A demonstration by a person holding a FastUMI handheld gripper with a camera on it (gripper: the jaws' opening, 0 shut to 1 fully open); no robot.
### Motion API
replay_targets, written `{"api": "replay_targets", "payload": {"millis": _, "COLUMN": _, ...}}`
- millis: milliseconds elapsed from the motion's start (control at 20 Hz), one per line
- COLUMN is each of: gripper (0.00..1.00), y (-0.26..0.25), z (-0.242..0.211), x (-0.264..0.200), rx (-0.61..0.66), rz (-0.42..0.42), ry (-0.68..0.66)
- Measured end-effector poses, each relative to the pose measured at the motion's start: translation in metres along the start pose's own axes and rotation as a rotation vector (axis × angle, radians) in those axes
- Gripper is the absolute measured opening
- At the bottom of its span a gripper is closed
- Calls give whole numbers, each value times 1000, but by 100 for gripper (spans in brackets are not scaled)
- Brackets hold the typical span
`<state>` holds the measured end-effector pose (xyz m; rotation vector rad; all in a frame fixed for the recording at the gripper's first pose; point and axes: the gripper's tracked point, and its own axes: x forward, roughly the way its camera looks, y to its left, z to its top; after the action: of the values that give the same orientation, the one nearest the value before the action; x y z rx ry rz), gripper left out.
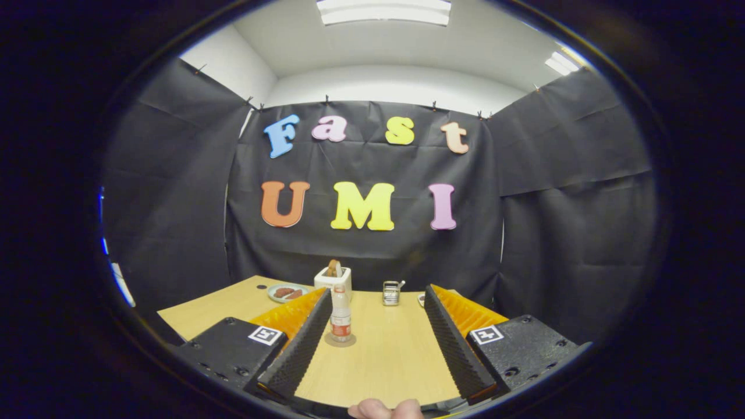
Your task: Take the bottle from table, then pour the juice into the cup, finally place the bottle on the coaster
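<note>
Claw: fingers spread wide, holding nothing.
Bottle: upright on a coaster, just ahead, close to the left finger, apart from both.
Table: bare wood between the fingers.
Beyond: plate, white holder, small metal item, possibly a cup.

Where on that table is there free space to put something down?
The widest bare patch of table lies between the open jaws of the gripper, right of the bottle and before the metal cup. The far edge is crowded: a plate, a white holder, the cup.
</note>
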<state>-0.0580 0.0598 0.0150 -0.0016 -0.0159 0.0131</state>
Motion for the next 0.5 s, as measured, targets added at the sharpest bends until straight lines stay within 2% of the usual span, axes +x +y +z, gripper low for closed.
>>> {"api": "replay_targets", "payload": {"millis": 500, "gripper": 100, "y": 17, "z": 7, "x": -29, "rx": -23, "rz": -65, "ry": 3}}
